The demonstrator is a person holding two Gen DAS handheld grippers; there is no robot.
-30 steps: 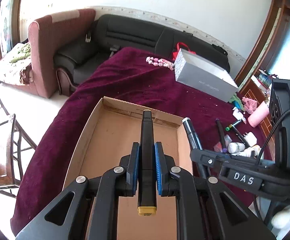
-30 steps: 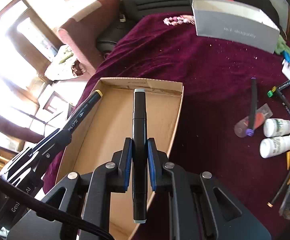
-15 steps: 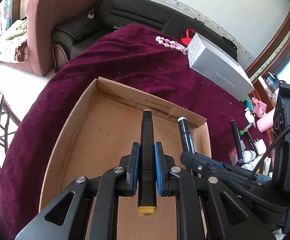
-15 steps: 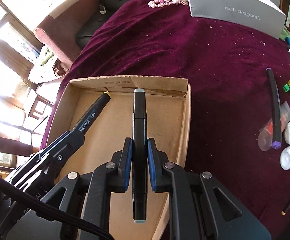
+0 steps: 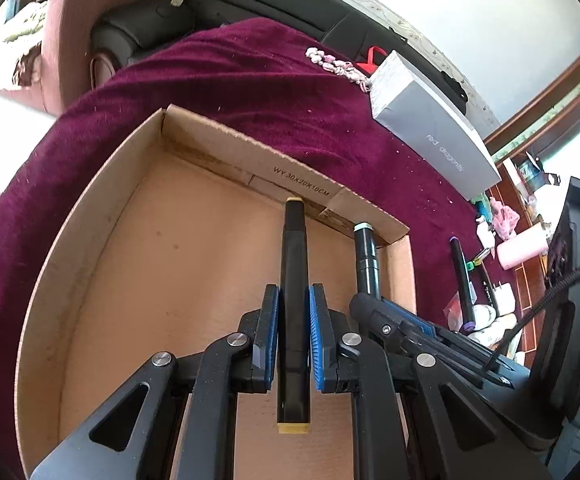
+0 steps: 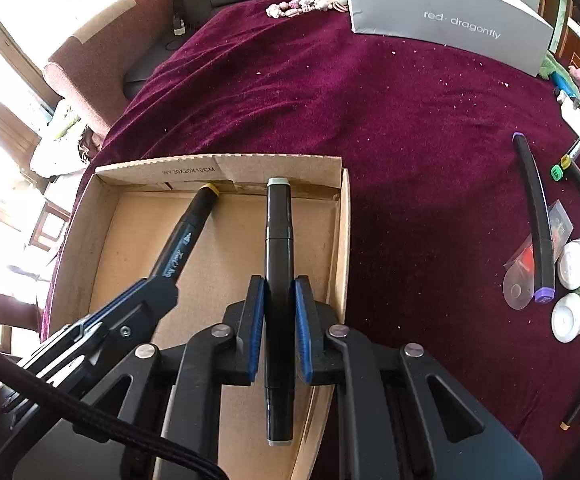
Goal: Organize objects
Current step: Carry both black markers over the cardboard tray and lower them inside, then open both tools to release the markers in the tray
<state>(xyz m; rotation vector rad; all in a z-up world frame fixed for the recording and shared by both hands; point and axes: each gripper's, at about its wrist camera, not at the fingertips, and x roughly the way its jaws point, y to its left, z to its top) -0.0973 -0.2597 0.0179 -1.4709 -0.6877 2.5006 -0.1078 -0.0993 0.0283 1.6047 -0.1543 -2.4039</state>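
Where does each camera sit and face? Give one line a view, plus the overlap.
Left wrist: on the left tongs, looking along the yellow-capped marker into the cardboard box; right tongs at right.
Right wrist: on the right tongs, looking along the grey-capped marker; left tongs at left.
Shared: box, both markers, grey carton, maroon cloth.

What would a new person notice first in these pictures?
Two black markers held side by side over an open cardboard box: the left gripper clamps a yellow-capped marker, the right gripper a grey-capped marker. The box sits on a purple cloth. A grey carton lies at the far side, more markers and bottles to the right.
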